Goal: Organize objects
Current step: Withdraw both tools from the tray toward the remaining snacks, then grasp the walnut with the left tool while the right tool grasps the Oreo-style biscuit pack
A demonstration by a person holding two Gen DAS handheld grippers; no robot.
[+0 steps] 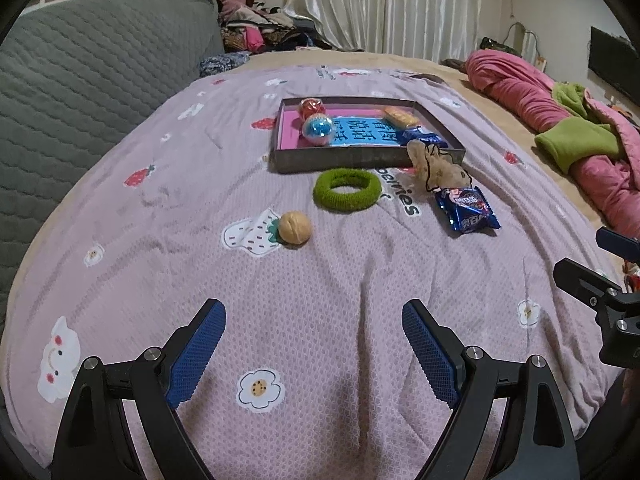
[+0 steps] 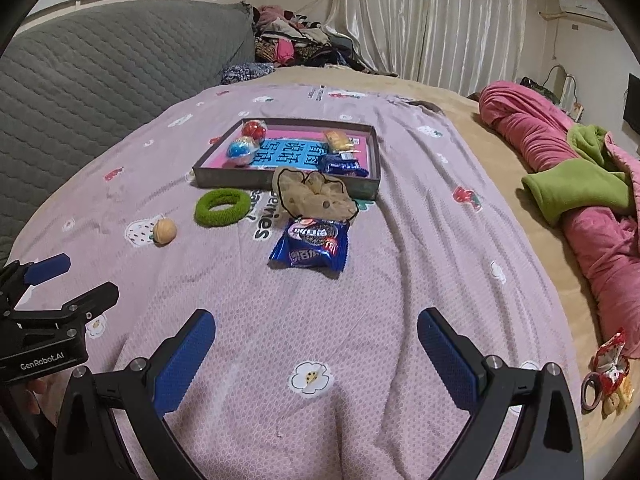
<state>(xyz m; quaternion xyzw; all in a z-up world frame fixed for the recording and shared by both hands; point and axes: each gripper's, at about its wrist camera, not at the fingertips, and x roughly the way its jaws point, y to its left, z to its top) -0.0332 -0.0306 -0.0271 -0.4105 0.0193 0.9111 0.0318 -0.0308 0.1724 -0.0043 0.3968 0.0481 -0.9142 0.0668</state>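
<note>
Lying outside tray (image 1: 360,158): one walnut (image 1: 295,228), one green ring (image 1: 346,189), both tools spread.

Both wrist views: dim, even indoor light with a cool cast and slight grain. Soft shadows fall toward the lower frame below the gripper fingers (image 1: 212,320) and under the blue snack packet (image 2: 310,246). The satin curtain (image 1: 384,4) at upper centre shows mild sheen. Strong fisheye curvature bows the bedspread (image 2: 360,320); black vignette fills all corners, and edges soften.

Bed (image 1: 320,280) with tray (image 1: 360,158), walnut (image 1: 295,228).
</note>
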